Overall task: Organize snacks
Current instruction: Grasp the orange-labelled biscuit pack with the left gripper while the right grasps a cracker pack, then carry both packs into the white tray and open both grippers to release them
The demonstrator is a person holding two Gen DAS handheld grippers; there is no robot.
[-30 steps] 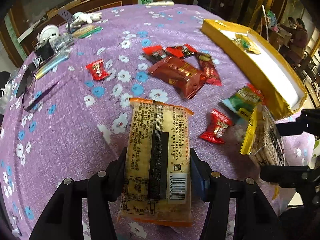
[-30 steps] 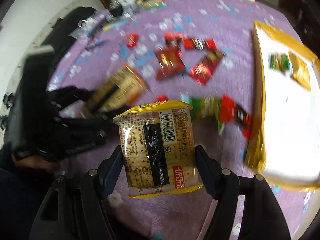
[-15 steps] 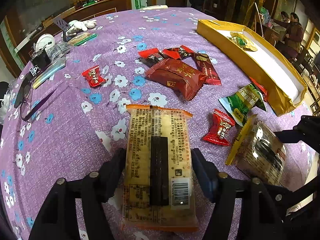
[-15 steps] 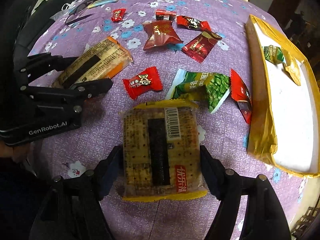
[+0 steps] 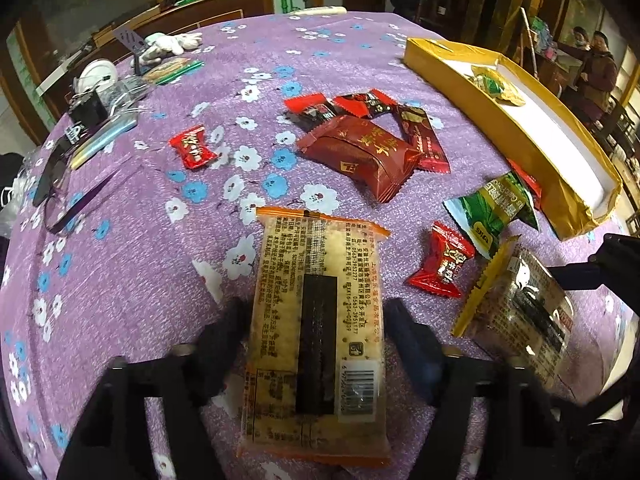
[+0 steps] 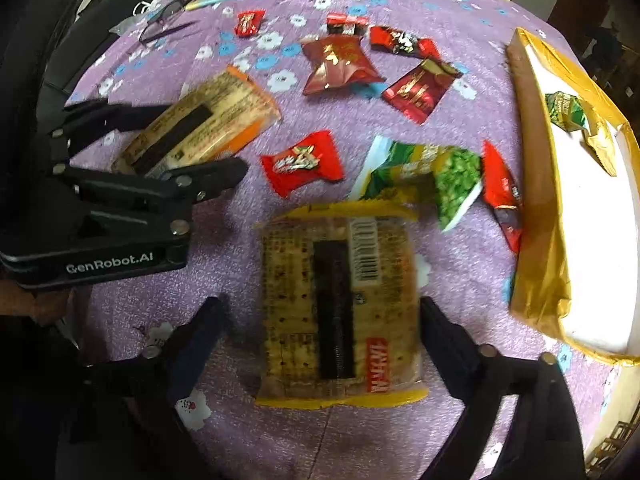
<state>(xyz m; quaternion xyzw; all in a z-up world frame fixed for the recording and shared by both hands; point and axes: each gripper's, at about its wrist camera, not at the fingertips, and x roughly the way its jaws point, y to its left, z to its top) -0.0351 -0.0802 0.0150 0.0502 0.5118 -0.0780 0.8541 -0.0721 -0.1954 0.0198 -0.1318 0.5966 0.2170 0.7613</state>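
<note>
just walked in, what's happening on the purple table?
A person with a gripper in each hand is sorting snacks. The left gripper straddles the orange-edged cracker pack, and the right gripper straddles the yellow-edged cracker pack. Both packs lie flat on the purple tablecloth, and both grippers look open, with gaps beside the packs. Red candies and a green pea packet lie loose. The gold box holds just a couple of packets so far.

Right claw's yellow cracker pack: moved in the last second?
Yes. The yellow pack went down from mid-air onto the cloth, nearer the gold box.
</note>
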